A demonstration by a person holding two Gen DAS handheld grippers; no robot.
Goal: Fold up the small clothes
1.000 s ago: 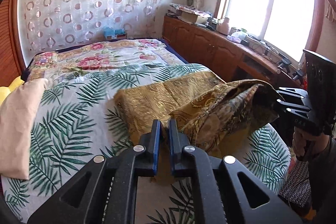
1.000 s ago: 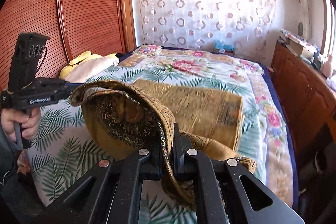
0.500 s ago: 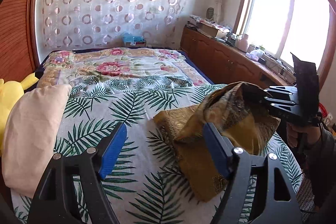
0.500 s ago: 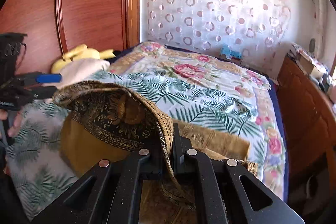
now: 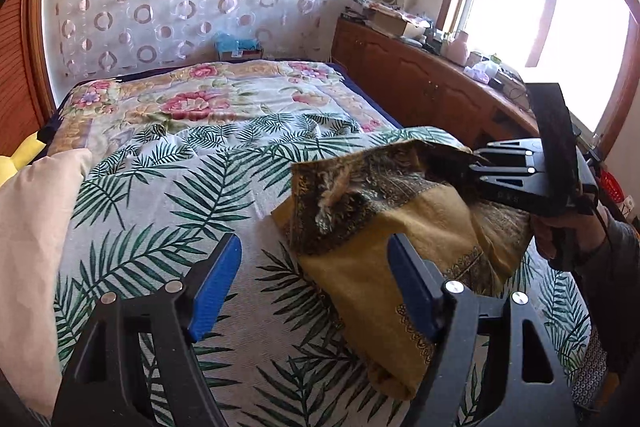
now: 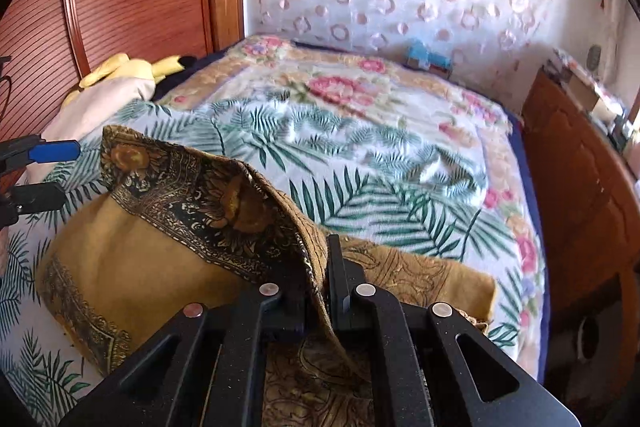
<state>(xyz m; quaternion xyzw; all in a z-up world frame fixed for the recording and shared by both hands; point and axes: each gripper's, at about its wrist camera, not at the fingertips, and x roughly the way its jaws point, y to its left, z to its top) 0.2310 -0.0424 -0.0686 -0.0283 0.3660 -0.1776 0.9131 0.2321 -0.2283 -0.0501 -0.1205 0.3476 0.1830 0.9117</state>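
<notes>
The mustard patterned cloth [image 6: 168,267] is pinched at one edge by the right gripper [image 6: 320,267] so its near fold stays raised off the bed [image 5: 180,167], while the left gripper [image 5: 312,283], fingers spread and empty, is kept clear at its left.

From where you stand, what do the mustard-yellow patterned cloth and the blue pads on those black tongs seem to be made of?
The mustard-yellow patterned cloth looks like thin, soft woven fabric with a matt face: it drapes and creases where the right gripper pinches it. The blue pads on the open left gripper look like ribbed rubber or plastic; which one is hard to tell.
</notes>
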